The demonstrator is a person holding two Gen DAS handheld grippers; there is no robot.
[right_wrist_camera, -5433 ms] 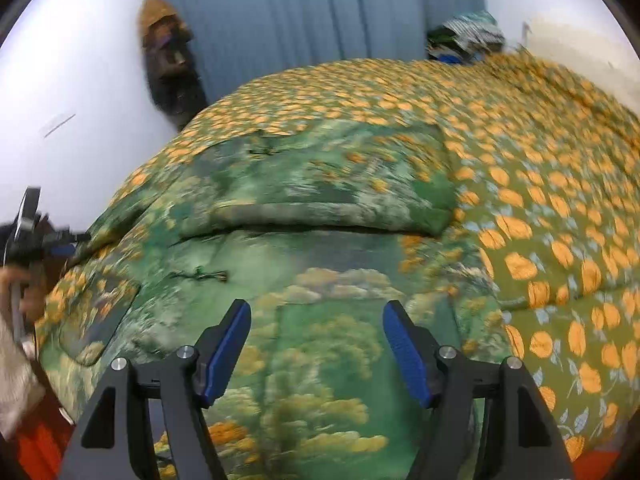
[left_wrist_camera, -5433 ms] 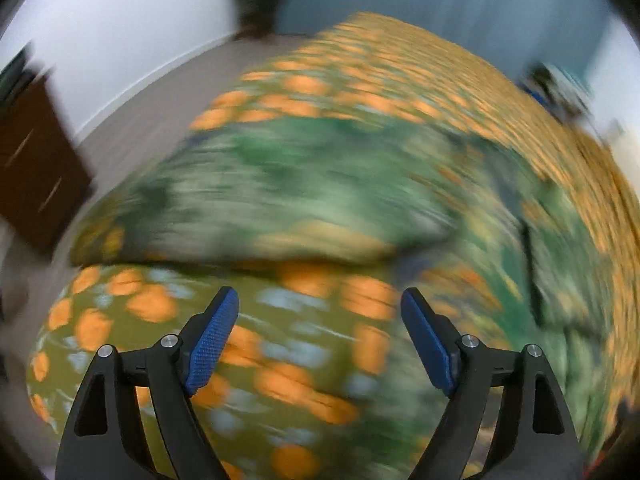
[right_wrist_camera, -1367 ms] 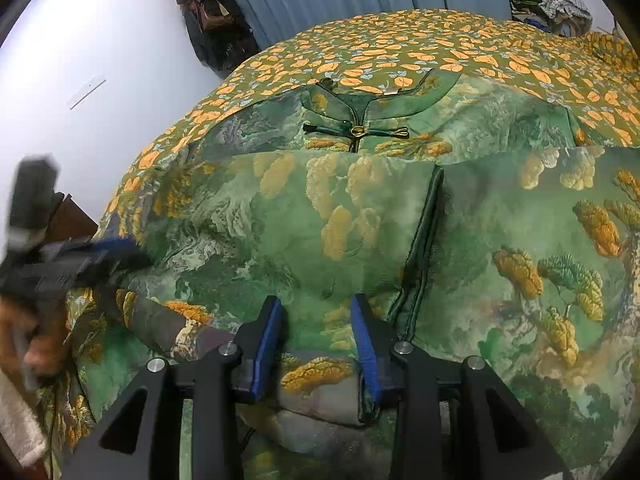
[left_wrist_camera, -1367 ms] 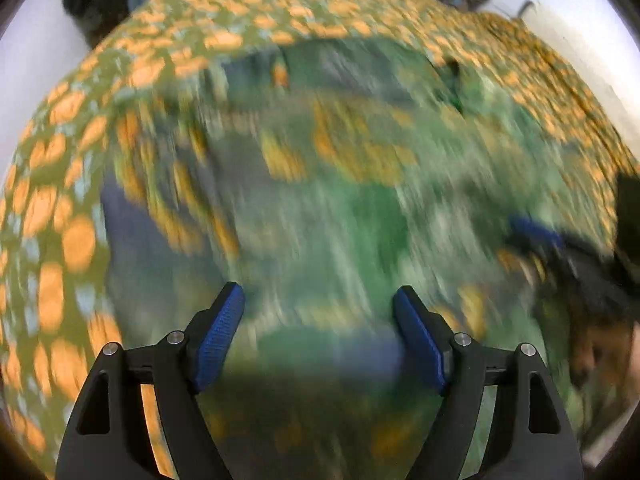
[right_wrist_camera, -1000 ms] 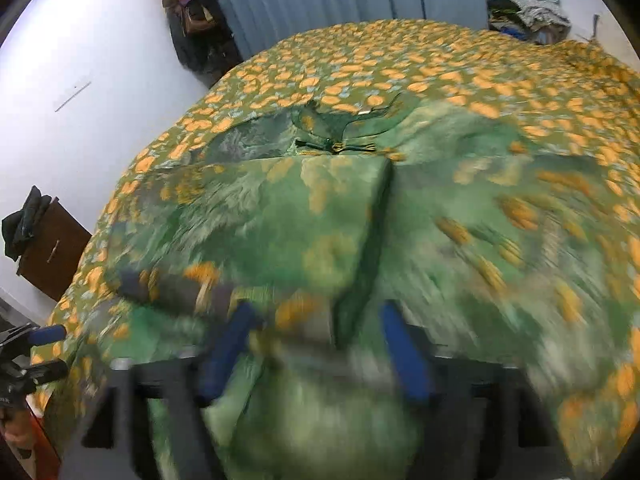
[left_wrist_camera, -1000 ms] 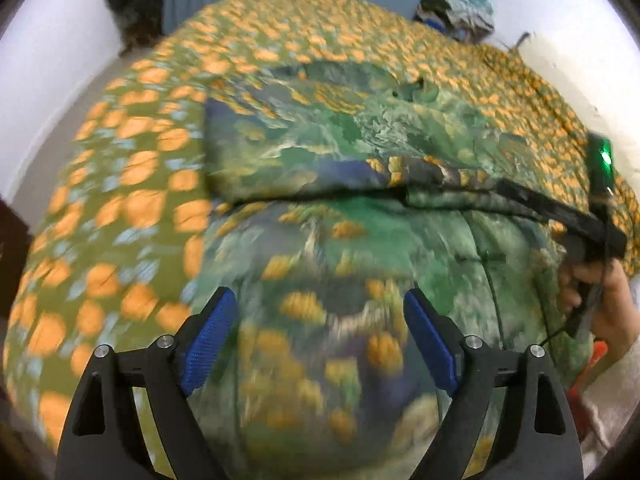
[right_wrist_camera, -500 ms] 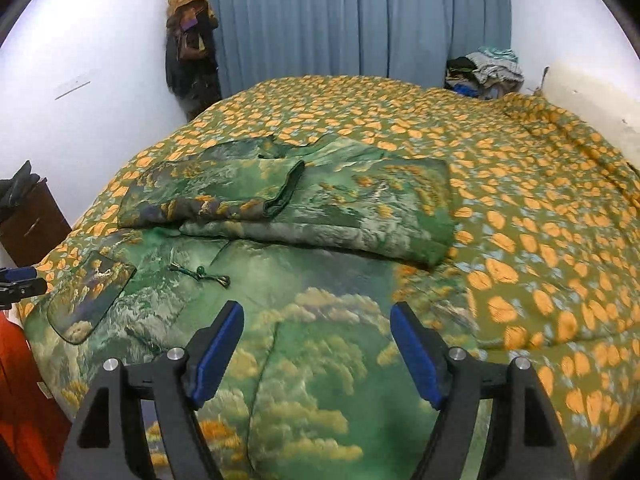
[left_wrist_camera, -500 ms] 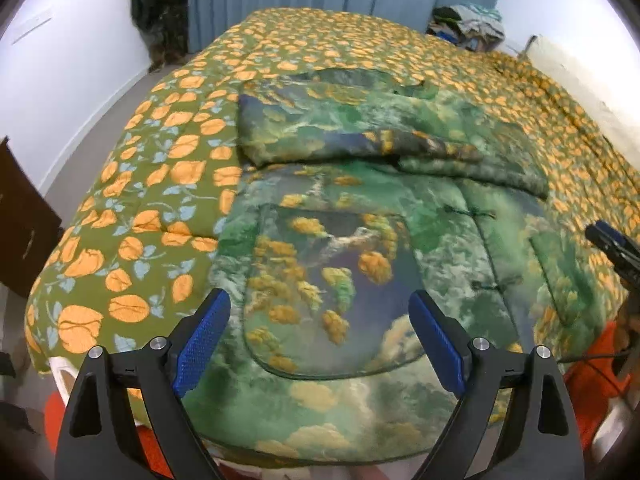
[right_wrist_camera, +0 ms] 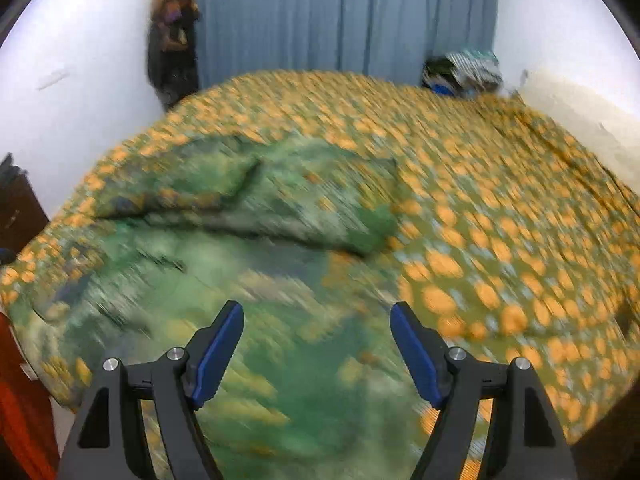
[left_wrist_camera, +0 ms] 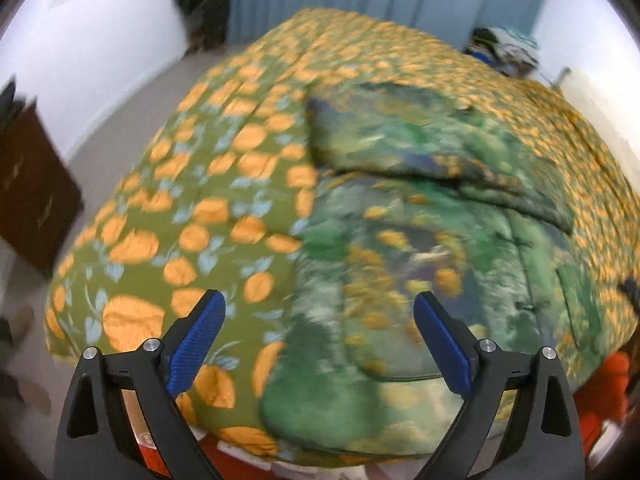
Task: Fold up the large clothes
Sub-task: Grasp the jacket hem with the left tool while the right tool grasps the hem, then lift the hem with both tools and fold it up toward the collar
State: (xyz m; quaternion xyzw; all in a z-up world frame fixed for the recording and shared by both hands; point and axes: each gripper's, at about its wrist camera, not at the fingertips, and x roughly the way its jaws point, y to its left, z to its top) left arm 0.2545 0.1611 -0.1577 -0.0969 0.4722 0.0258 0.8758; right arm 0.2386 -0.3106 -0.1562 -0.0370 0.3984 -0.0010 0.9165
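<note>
A large green padded garment with a tree and cloud print (left_wrist_camera: 420, 264) lies spread on the bed, its upper part folded into a thick band across the top (left_wrist_camera: 420, 148). It also shows in the right wrist view (right_wrist_camera: 240, 272), blurred by motion. My left gripper (left_wrist_camera: 318, 338) is open and empty, held above the garment's lower left hem near the bed's front edge. My right gripper (right_wrist_camera: 316, 344) is open and empty, above the garment's lower right part.
The bed has a green cover with orange fruit print (right_wrist_camera: 500, 240). A dark wooden cabinet (left_wrist_camera: 32, 184) stands left of the bed. Blue curtains (right_wrist_camera: 340, 16), hanging coats (right_wrist_camera: 172, 36) and a clothes pile (right_wrist_camera: 460, 70) are at the back. Red fabric (left_wrist_camera: 600, 396) shows at the bed's front.
The right gripper opened and drew back from the folded sleeve band. Both grippers have pulled away to the bed's front edge; the left view has swung leftward and both views are now blurred.
</note>
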